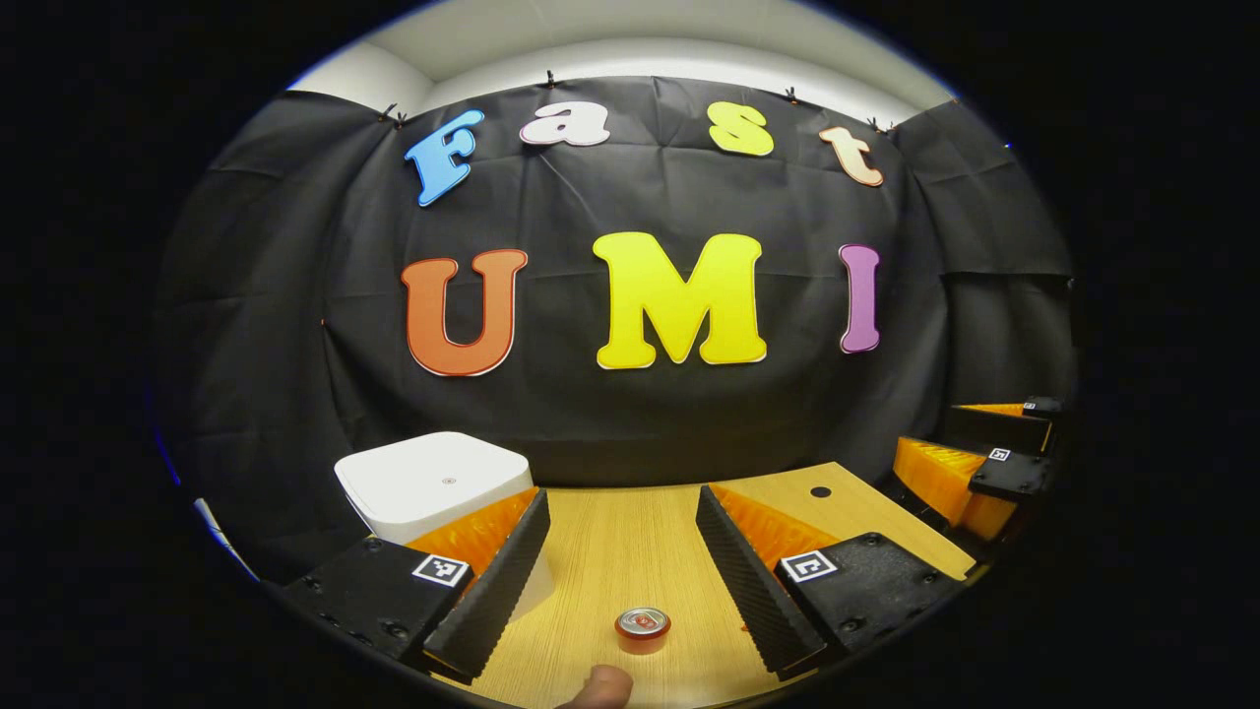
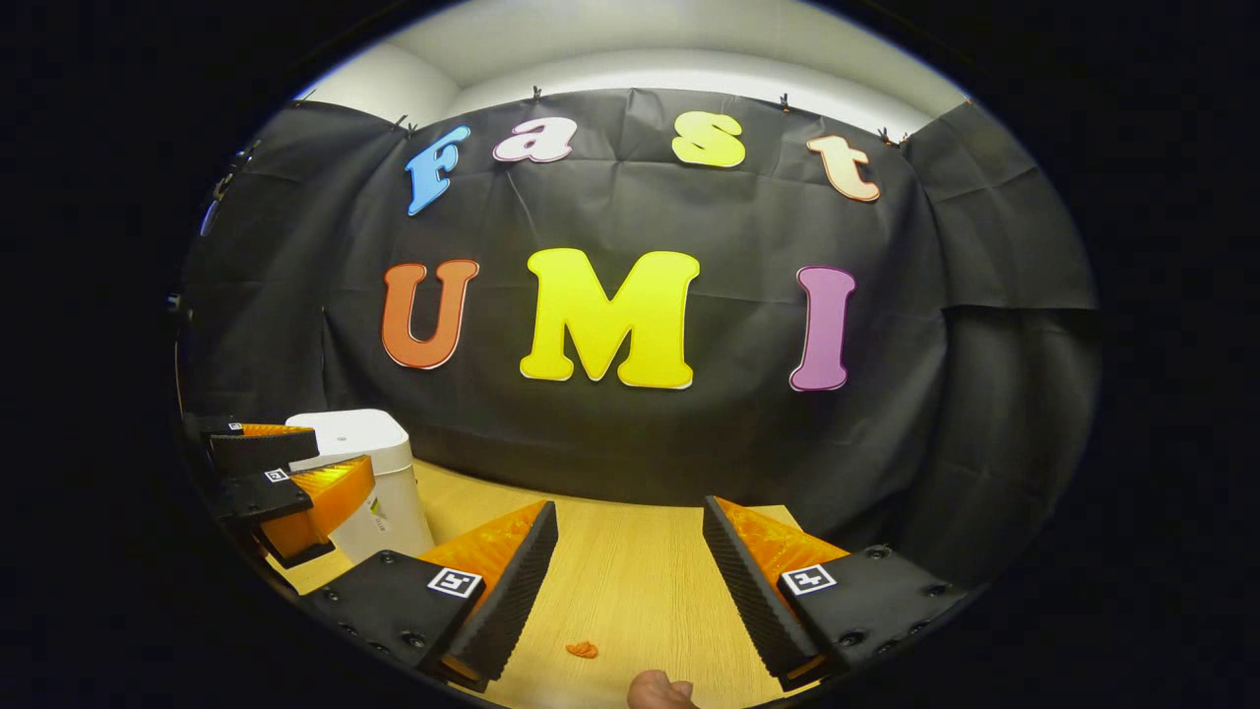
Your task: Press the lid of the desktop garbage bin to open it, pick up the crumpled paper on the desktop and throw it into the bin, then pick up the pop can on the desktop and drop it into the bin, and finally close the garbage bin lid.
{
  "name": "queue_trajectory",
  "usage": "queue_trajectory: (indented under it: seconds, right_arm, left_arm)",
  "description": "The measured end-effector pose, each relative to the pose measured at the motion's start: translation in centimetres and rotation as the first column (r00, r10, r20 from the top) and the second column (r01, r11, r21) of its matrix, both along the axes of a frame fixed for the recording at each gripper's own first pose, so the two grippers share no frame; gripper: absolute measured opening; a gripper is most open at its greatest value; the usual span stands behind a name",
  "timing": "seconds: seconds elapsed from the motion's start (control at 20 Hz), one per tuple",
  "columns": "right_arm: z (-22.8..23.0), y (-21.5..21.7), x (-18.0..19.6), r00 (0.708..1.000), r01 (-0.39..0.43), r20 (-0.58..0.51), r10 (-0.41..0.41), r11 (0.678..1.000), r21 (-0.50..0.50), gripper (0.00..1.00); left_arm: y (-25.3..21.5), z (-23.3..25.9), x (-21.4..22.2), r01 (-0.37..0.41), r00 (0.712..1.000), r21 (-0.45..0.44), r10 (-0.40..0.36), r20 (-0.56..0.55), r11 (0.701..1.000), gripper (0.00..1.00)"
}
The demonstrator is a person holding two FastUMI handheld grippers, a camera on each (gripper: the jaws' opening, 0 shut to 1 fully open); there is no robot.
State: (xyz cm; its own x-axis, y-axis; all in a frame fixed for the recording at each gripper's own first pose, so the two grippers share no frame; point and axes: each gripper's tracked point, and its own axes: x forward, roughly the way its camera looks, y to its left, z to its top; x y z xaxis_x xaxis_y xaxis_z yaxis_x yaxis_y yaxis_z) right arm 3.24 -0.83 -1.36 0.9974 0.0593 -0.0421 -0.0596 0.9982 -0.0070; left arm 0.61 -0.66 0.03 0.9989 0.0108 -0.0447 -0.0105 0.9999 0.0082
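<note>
Wooden desktop (image 1: 610,551): both jaws agape, bin (image 1: 433,483) (lid down) partly hidden.

Booth enclosed by black cloth wall (image 1: 640,414), creased, clipped along top edge. Pale wall and ceiling (image 1: 630,49) above cloth, evenly lit. Light wood-grain counter (image 1: 620,551) runs to cloth base; small dark round hole (image 1: 820,491) near far rt corner.
</note>
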Motion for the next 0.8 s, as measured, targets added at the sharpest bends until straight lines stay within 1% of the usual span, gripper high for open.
queue_trajectory:
  seconds: [0.15,0.25,0.5,0.65,0.75,0.8]
  right_arm:
    - [-0.2,0.0,0.5,1.000,0.003,-0.001,-0.003,1.000,-0.003,0.94]
    - [-0.4,-0.1,0.9,1.000,0.011,-0.007,-0.011,1.000,-0.006,0.94]
    - [-0.7,-0.3,2.0,0.999,0.029,-0.023,-0.029,1.000,-0.012,0.94]
    - [-1.2,-0.1,2.9,0.999,0.038,-0.038,-0.039,0.999,-0.027,0.94]
    - [-1.4,0.4,3.3,0.998,0.033,-0.047,-0.035,0.999,-0.036,0.94]
    - [-1.5,0.7,3.5,0.998,0.030,-0.050,-0.032,0.999,-0.042,0.94]
  left_arm:
    - [0.2,0.1,0.2,-0.002,1.000,0.010,0.002,0.009,1.000,0.99]
    - [1.0,0.2,0.8,-0.021,1.000,0.021,0.020,0.013,1.000,0.99]
    - [5.4,1.1,4.2,-0.139,0.990,0.025,0.138,0.011,0.990,0.99]
    - [7.6,1.3,5.6,-0.174,0.985,0.002,0.174,0.020,0.985,0.98]
    - [9.2,1.4,6.6,-0.204,0.979,0.008,0.203,0.027,0.979,0.96]
    - [9.8,1.6,7.1,-0.211,0.977,0.009,0.211,0.028,0.977,0.94]
